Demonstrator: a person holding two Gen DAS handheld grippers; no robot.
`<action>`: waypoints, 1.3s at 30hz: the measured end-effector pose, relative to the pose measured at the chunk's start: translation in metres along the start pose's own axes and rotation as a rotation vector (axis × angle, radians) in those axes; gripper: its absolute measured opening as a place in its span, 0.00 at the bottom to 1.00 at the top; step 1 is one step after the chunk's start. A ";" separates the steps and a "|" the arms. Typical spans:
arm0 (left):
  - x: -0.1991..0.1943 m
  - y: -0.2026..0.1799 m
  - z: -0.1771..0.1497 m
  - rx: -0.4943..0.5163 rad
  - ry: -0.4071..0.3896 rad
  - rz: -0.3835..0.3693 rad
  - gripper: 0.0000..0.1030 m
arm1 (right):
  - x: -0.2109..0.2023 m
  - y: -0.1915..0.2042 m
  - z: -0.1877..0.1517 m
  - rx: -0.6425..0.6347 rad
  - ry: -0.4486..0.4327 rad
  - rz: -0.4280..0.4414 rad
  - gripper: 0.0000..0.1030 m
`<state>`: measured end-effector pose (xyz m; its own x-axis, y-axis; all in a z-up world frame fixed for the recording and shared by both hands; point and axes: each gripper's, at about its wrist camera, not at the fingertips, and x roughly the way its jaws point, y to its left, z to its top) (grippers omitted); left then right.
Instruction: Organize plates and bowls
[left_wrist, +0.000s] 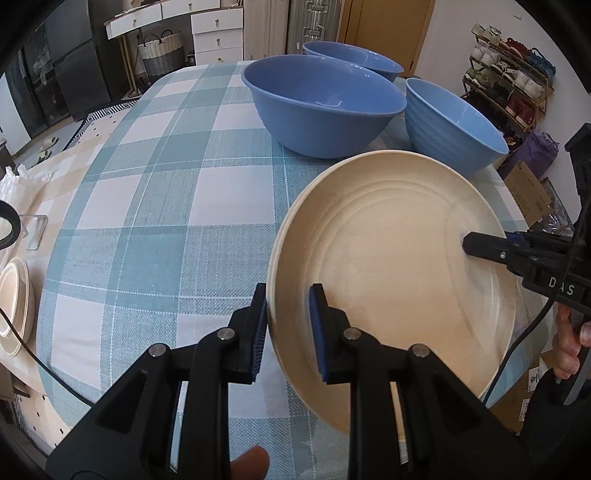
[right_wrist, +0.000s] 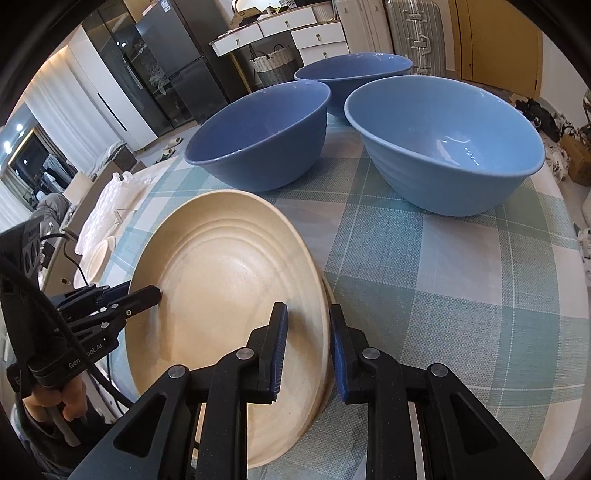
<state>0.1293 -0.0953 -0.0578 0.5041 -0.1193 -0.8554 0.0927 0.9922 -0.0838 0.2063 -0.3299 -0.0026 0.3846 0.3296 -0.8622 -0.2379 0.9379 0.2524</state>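
landmark: cream plate (left_wrist: 391, 266) (right_wrist: 229, 314), all places given rel. to it
plate: cream, ringed inside, tilted, held up over the checked worktop (left_wrist: 166, 206) (right_wrist: 443, 280) by both tools; in right wrist view a 2nd cream rim shows just behind its right edge, can't tell if a separate plate
left tool (left_wrist: 288, 332): jaws nearly closed, blue pads clamp plate's near-left rim, one pad outside, one inside
right tool (right_wrist: 306, 347): jaws nearly closed, pads pinch plate's right rim; seen from left wrist view as a black finger reaching in over the plate's right side
hands: person's hand (left_wrist: 569, 343) on right tool grip at plate's right; other hand (right_wrist: 55, 402) on left tool grip at plate's left
big blue bowl (left_wrist: 321, 107) (right_wrist: 258, 136): on worktop just beyond plate's far edge, upright, empty
ribbed blue bowl (left_wrist: 454, 125) (right_wrist: 447, 147): beyond plate's far-right edge, close to it, beside big bowl
3rd blue bowl (left_wrist: 351, 59) (right_wrist: 351, 74): behind the other two, farthest from plate
in the way: the 3 bowls fill the worktop beyond plate; checked cloth to plate's left is bare
stacked cream plates (left_wrist: 14, 306) (right_wrist: 99, 254): well left of plate, at worktop's edge
clear holder (left_wrist: 35, 230): left of plate, near that stack
cable (left_wrist: 44, 365): black, runs past the stack
bkgd: white drawers (left_wrist: 218, 37), woven basket (left_wrist: 162, 51) far beyond plate; shoe rack (left_wrist: 509, 85) to far right
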 end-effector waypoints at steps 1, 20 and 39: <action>0.001 0.000 -0.001 0.004 -0.001 0.006 0.18 | 0.000 0.002 -0.001 -0.007 -0.003 -0.012 0.21; 0.004 0.000 -0.012 0.019 -0.013 0.038 0.12 | 0.002 0.019 -0.020 -0.074 -0.039 -0.175 0.21; -0.021 0.023 -0.020 -0.047 -0.077 -0.016 0.25 | -0.030 0.011 -0.029 0.003 -0.142 -0.153 0.47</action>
<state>0.1036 -0.0697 -0.0515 0.5677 -0.1361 -0.8119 0.0615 0.9905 -0.1230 0.1662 -0.3323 0.0134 0.5377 0.1946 -0.8204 -0.1643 0.9785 0.1244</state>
